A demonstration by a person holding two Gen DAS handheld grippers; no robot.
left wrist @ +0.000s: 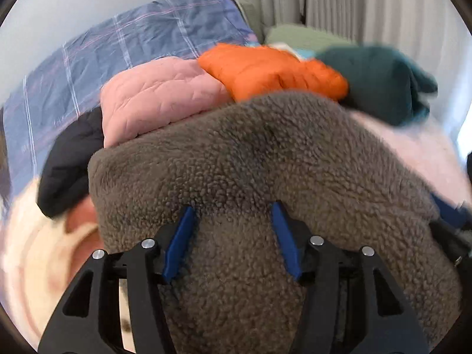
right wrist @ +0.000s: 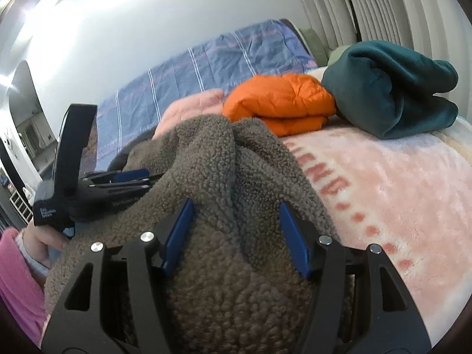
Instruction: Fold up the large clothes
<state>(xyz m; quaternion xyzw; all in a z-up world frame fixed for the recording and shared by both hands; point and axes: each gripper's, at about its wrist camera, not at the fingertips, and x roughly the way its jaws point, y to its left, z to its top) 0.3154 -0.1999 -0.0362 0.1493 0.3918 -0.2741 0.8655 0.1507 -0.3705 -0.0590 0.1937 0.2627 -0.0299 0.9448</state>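
A bulky grey-brown fleece garment [left wrist: 265, 159] fills the lower half of both views [right wrist: 224, 171]. My left gripper [left wrist: 233, 209] has its blue fingers [left wrist: 180, 239] pressed against a thick bunch of the fleece between them. My right gripper [right wrist: 236, 206] likewise grips a thick bunch of fleece between its blue fingers [right wrist: 295, 239]. In the right wrist view the left gripper [right wrist: 129, 177] shows at the left, buried in the fleece. The fleece lies on a pink blanket [right wrist: 398, 194] with red letters.
Folded clothes lie beyond the fleece: a pink quilted jacket [left wrist: 159, 97], an orange puffer [left wrist: 271, 70], a dark teal garment [left wrist: 374, 79] and a black one [left wrist: 70, 162]. A blue plaid cover [left wrist: 118, 44] lies at the back by the wall. Pleated curtains [right wrist: 383, 6] hang at right.
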